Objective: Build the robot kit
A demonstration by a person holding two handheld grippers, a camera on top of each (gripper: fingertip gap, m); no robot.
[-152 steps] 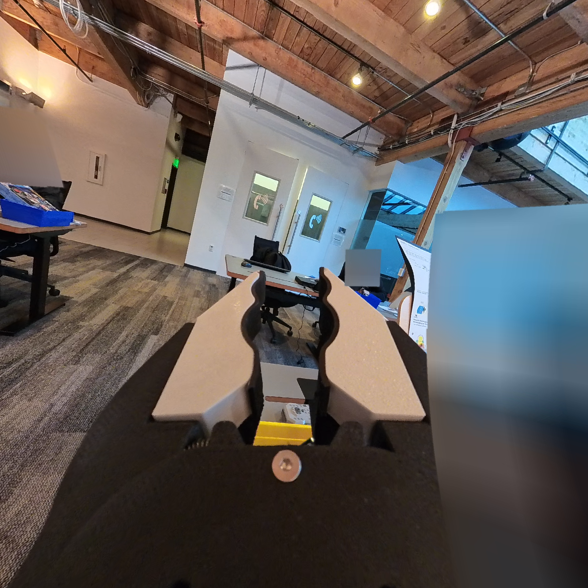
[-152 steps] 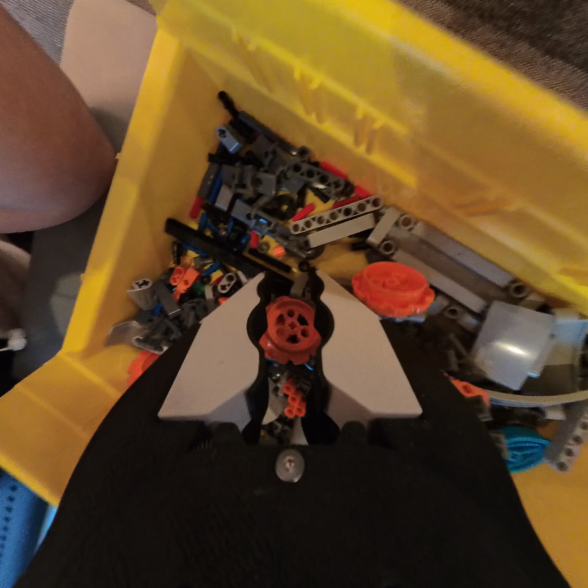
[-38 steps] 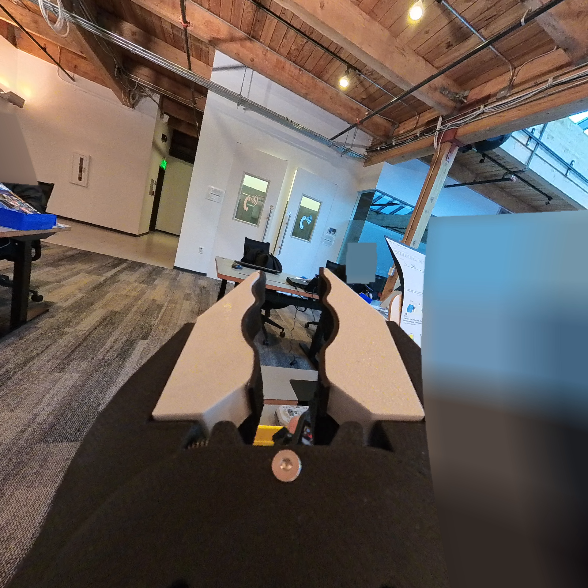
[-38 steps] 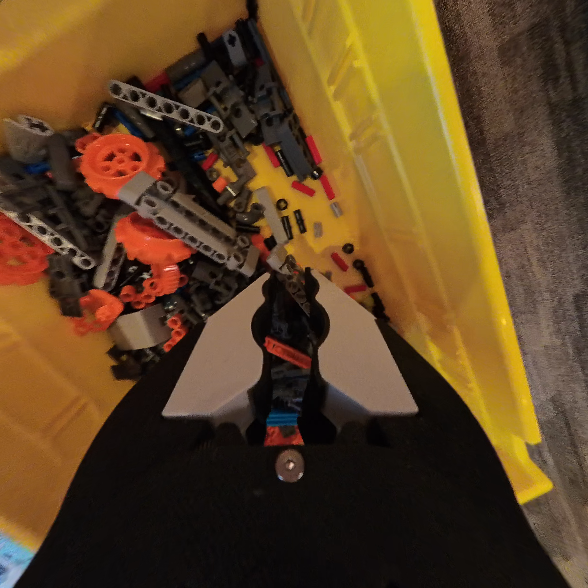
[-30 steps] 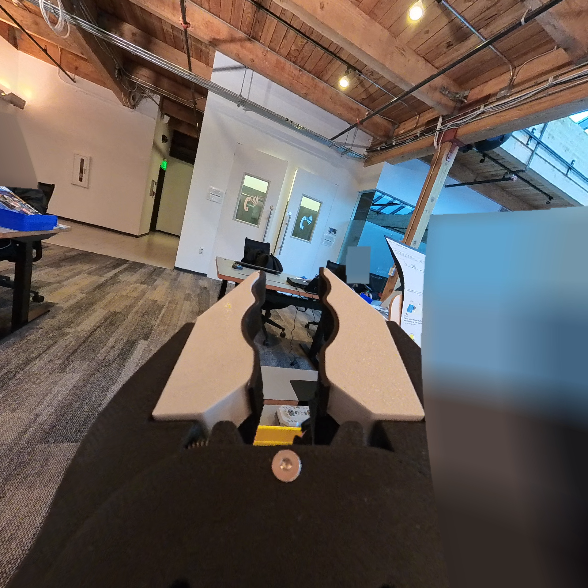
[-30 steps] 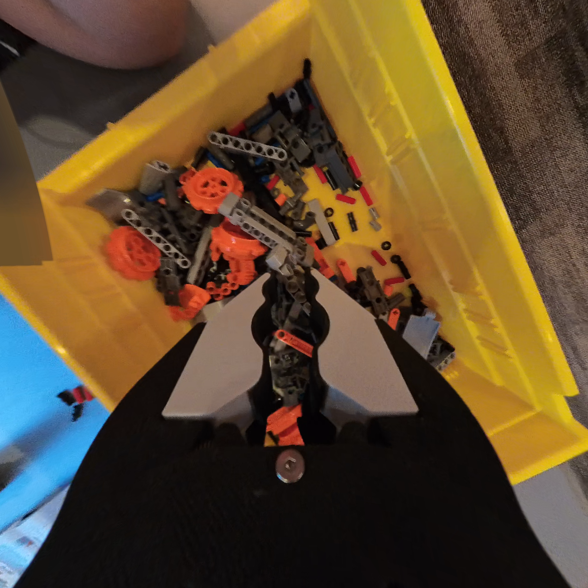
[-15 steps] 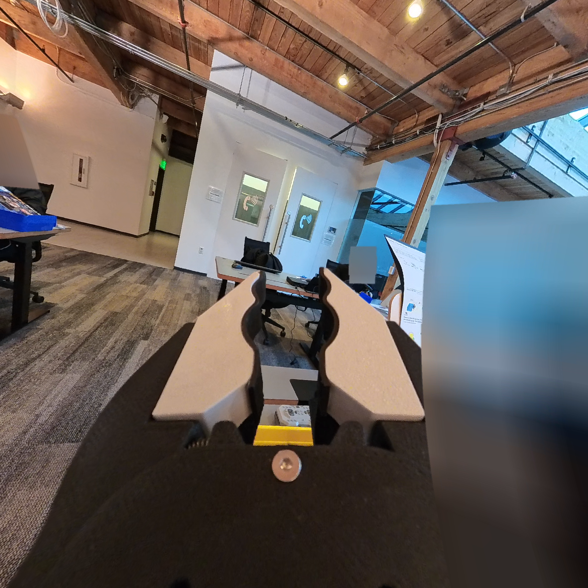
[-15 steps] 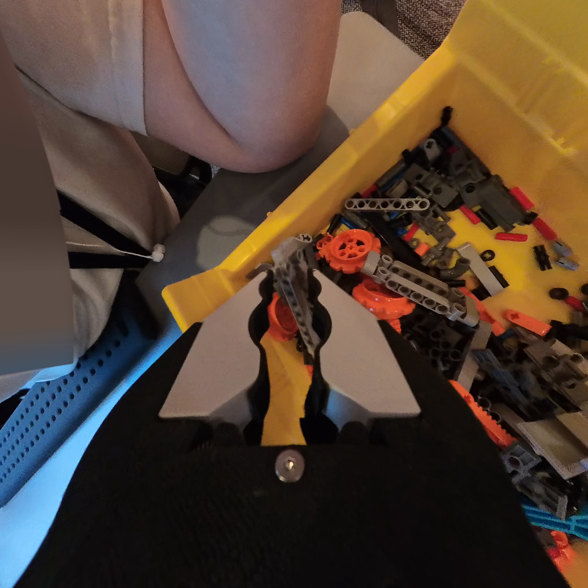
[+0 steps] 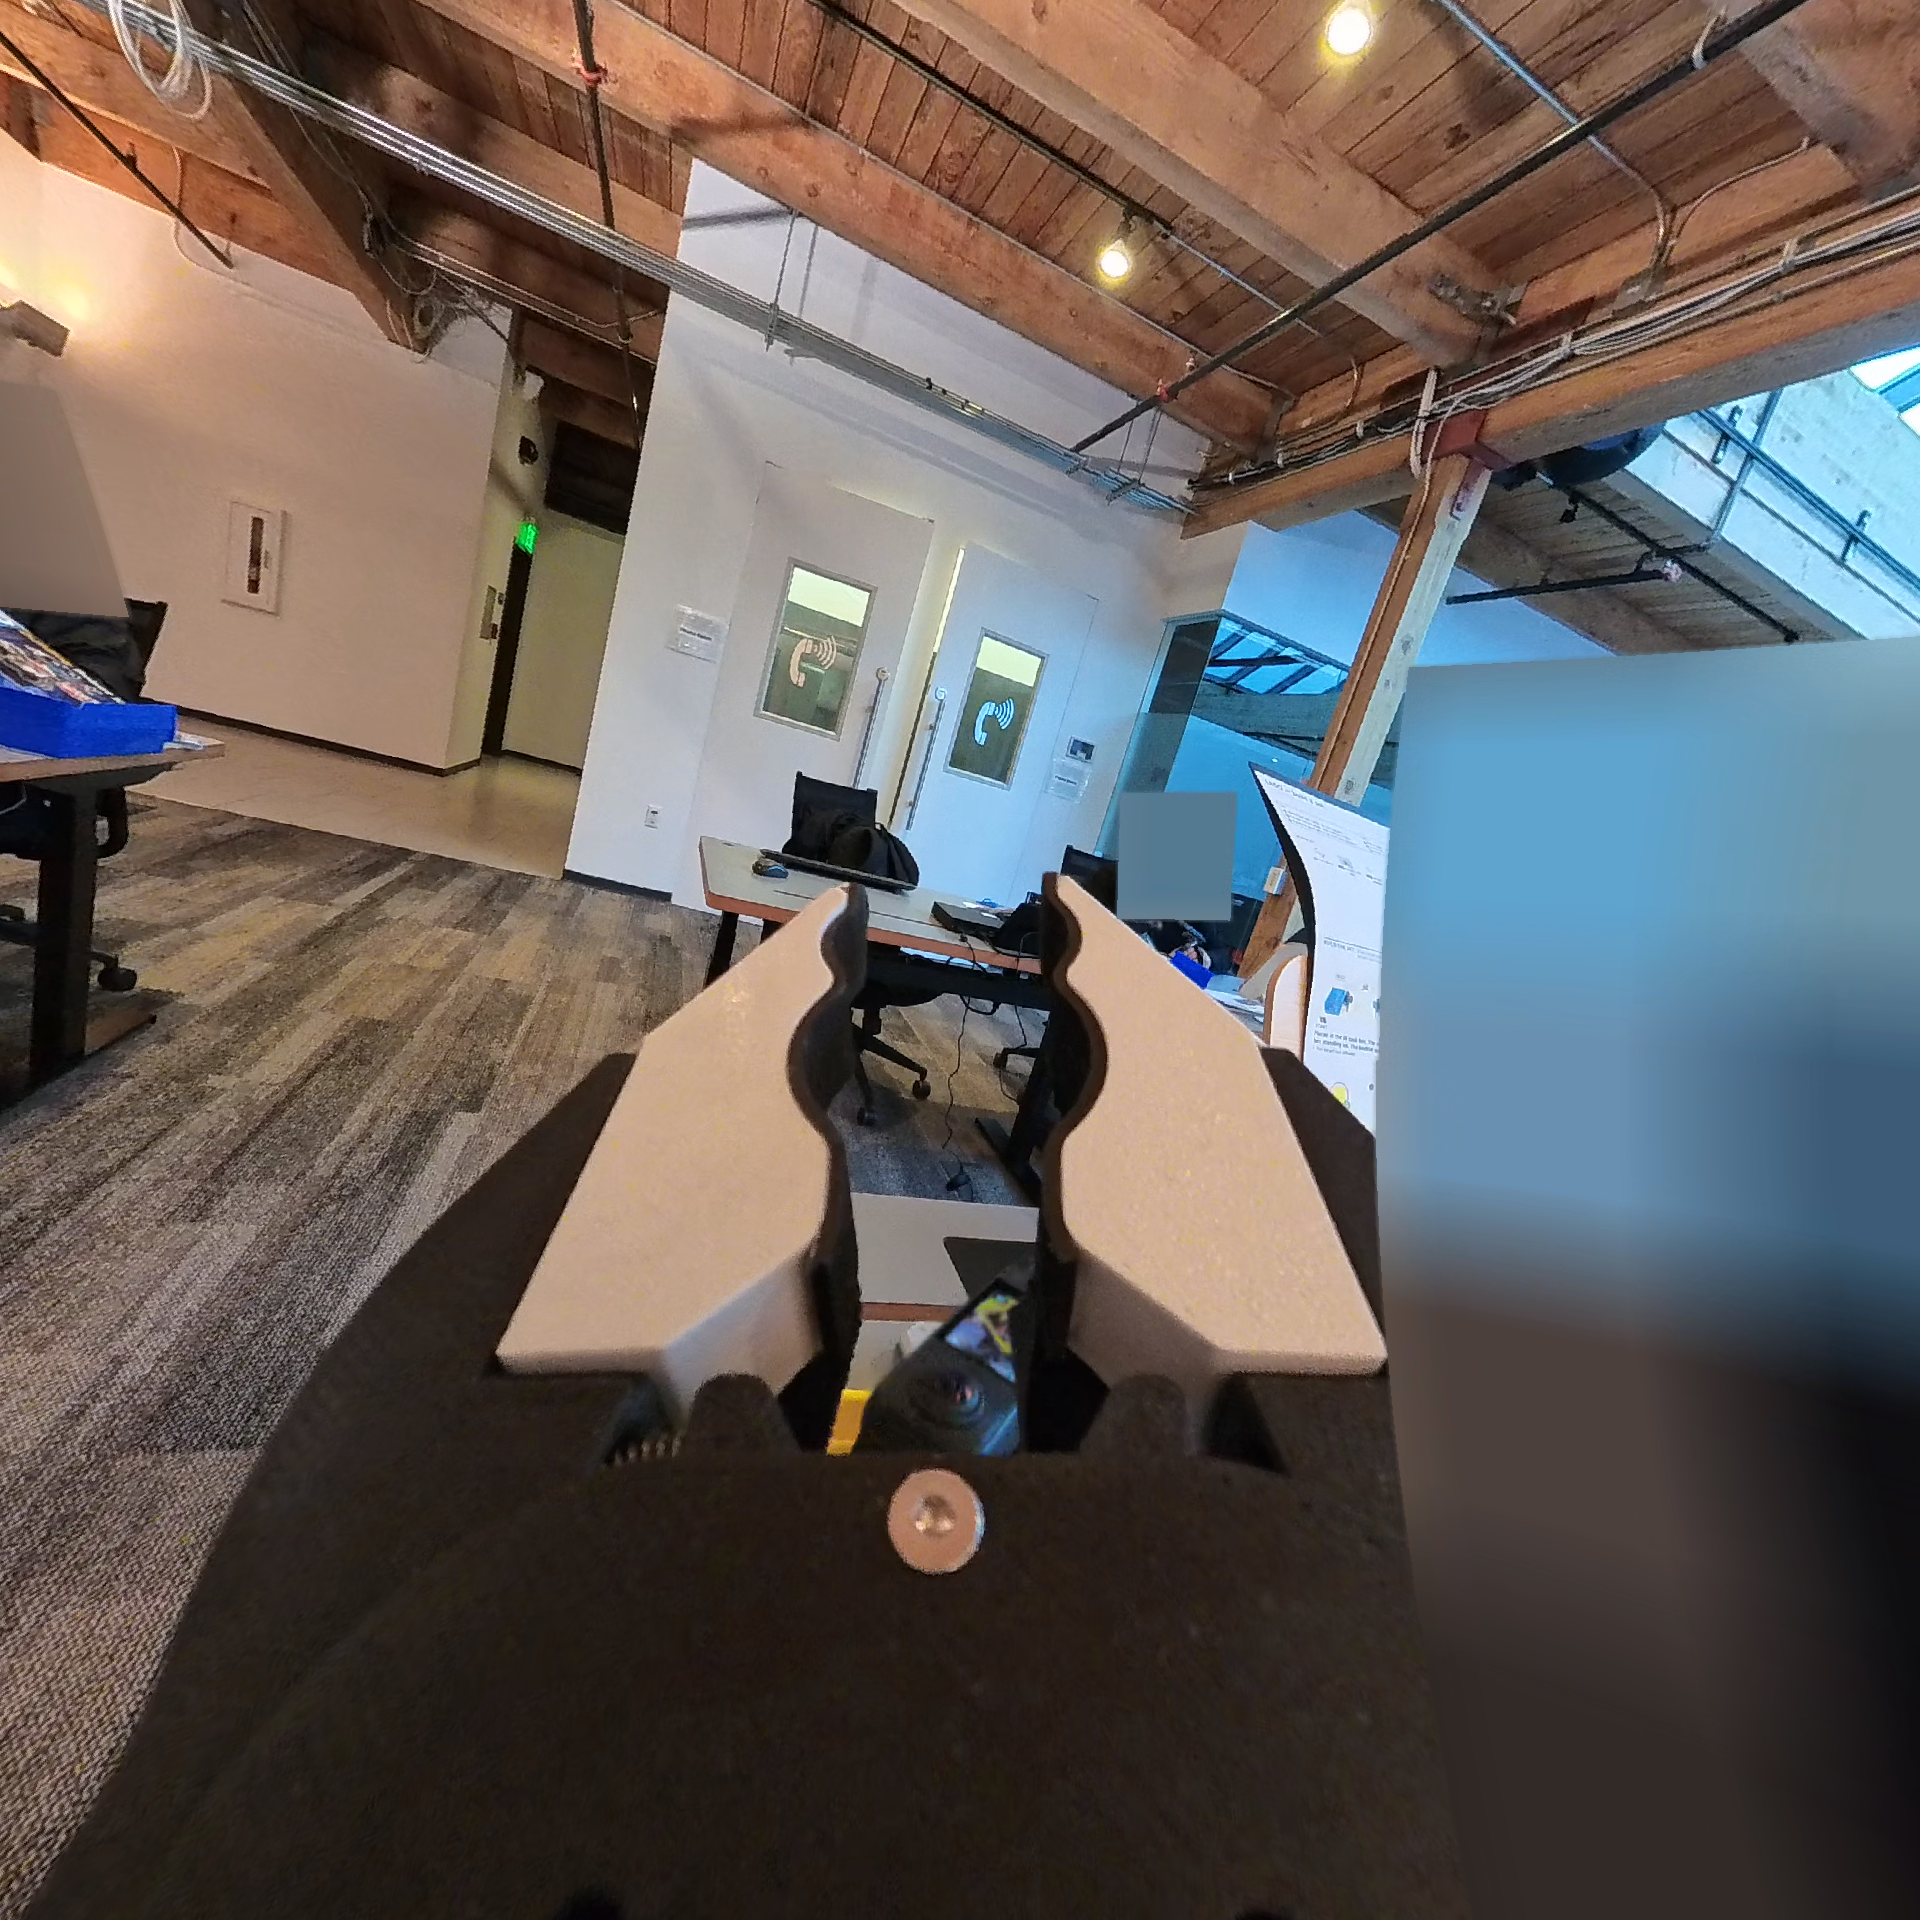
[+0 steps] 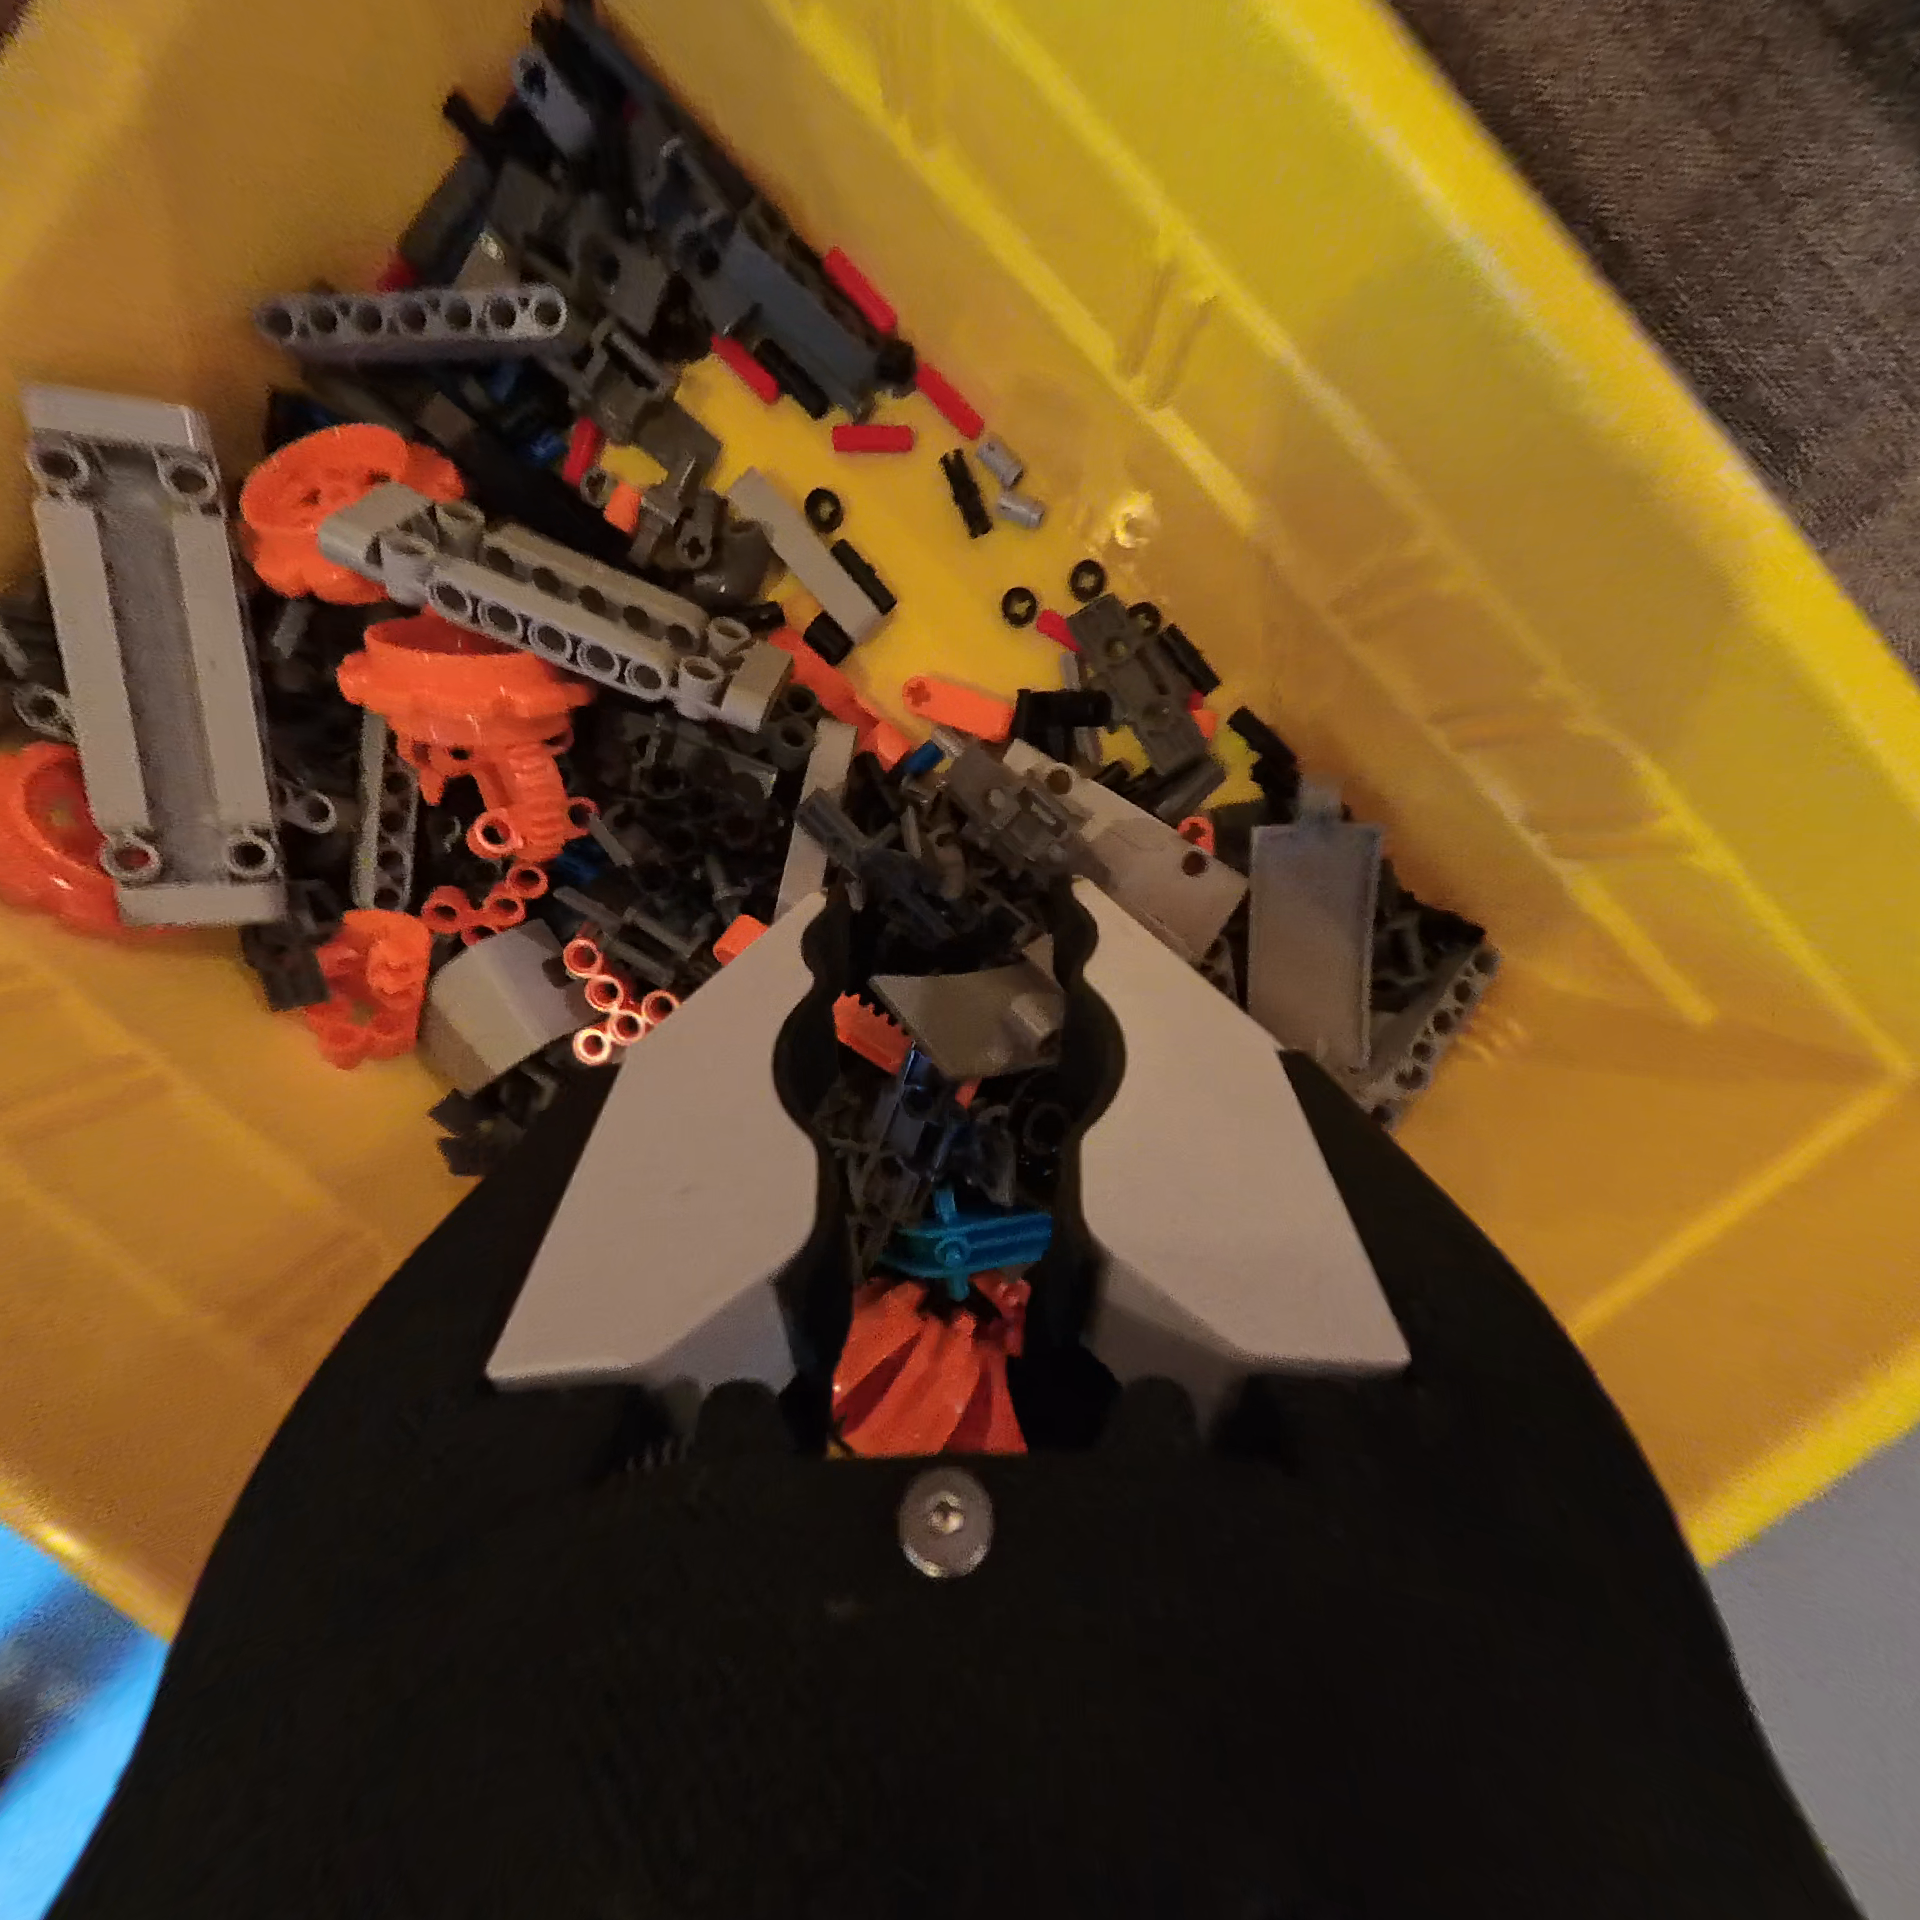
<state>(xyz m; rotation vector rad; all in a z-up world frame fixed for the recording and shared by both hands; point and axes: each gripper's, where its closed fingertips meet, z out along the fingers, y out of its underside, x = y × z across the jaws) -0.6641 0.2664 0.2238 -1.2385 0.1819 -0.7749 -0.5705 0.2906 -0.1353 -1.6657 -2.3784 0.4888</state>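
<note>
the right gripper [image 10: 948, 914] hangs low over a yellow plastic bin [image 10: 1455, 582] filled with a heap of grey, black and orange plastic building pieces [image 10: 582, 665], its grey fingers apart with nothing clamped between them; the tips sit just above a grey wedge-shaped piece [image 10: 977, 1013] and a blue connector [image 10: 961, 1247]. a long grey holed beam [image 10: 551, 608] lies to the left. the left gripper [image 9: 948, 904] points out over a grey carpeted office floor [image 9: 312, 1039] toward a distant wooden desk [image 9: 904, 920], jaws apart and empty.

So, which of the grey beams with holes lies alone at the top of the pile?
The thin grey beam, one row of holes; the thicker beam crosses orange parts lower down.
</note>
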